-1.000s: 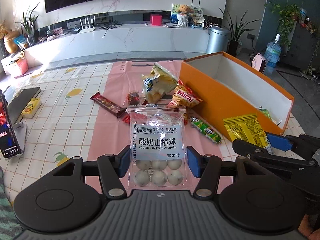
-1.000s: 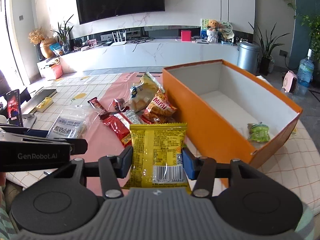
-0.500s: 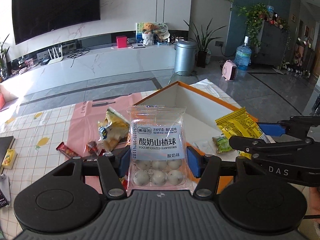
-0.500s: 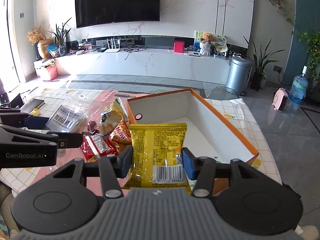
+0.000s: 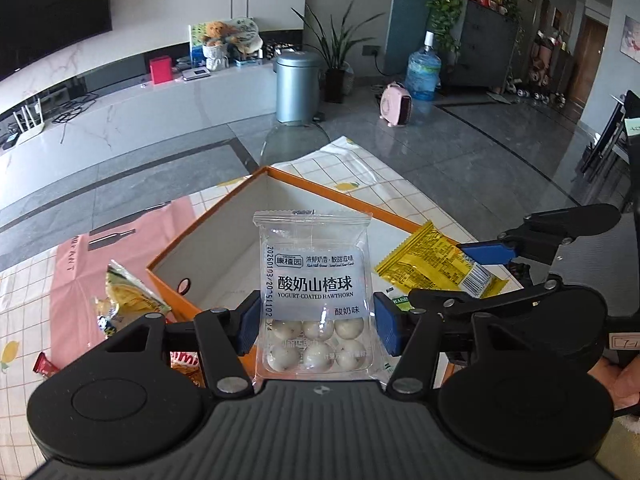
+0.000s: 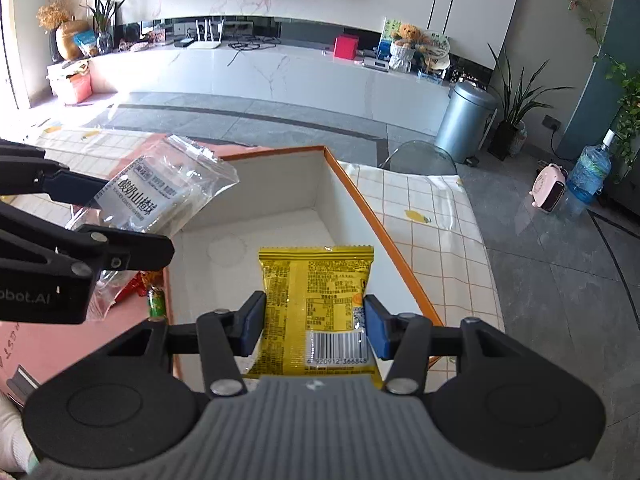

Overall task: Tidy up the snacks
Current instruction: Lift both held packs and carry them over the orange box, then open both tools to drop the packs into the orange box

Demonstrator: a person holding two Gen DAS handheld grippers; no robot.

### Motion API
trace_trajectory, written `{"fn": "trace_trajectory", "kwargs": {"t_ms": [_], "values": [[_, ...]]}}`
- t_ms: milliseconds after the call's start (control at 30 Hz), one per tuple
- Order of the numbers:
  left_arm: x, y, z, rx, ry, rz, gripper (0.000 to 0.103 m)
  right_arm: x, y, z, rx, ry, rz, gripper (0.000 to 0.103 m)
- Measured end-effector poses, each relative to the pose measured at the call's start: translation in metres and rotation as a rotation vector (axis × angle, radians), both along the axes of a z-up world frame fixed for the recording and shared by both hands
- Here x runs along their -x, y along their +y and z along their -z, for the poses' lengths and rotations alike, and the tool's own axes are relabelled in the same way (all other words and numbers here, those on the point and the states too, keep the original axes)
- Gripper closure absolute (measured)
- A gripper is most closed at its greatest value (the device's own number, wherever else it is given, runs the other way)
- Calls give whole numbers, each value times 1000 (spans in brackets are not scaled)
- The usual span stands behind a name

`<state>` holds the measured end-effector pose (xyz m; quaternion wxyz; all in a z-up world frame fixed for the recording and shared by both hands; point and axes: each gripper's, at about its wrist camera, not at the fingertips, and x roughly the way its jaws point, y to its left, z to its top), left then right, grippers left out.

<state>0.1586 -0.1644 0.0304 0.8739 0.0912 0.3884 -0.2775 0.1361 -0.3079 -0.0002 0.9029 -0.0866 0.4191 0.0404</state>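
Observation:
My left gripper point(image 5: 316, 326) is shut on a clear bag of yogurt-coated hawthorn balls point(image 5: 314, 280) and holds it above the orange box point(image 5: 224, 216). My right gripper point(image 6: 314, 328) is shut on a yellow snack packet point(image 6: 316, 292) and holds it over the box's white inside point(image 6: 280, 232). The right gripper with the yellow packet point(image 5: 428, 266) shows at the right of the left wrist view. The left gripper with the clear bag point(image 6: 156, 196) shows at the left of the right wrist view. A green packet's edge point(image 5: 398, 300) peeks out in the box.
Loose snacks lie on the pink mat point(image 5: 80, 276) left of the box: a yellow-green bag point(image 5: 124, 300), a red bar point(image 5: 44, 364), a green bar point(image 6: 156, 304). The checked tablecloth point(image 6: 432, 216) ends close behind and right of the box.
Both grippers have moved right and forward with their packets, from beside the snack pile to over the orange box. Both views now look down into the box.

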Motion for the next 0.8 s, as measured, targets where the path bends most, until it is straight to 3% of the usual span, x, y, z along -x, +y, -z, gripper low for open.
{"fn": "trace_trajectory", "kwargs": {"t_ms": [367,800], "values": [[-52,-34,56,-109,137,98,37,-64,-12,60,99,162,-94,53],[-78,-55,100,-261,258,137,37,-93,-8,111,169,331,-173,53]]}}
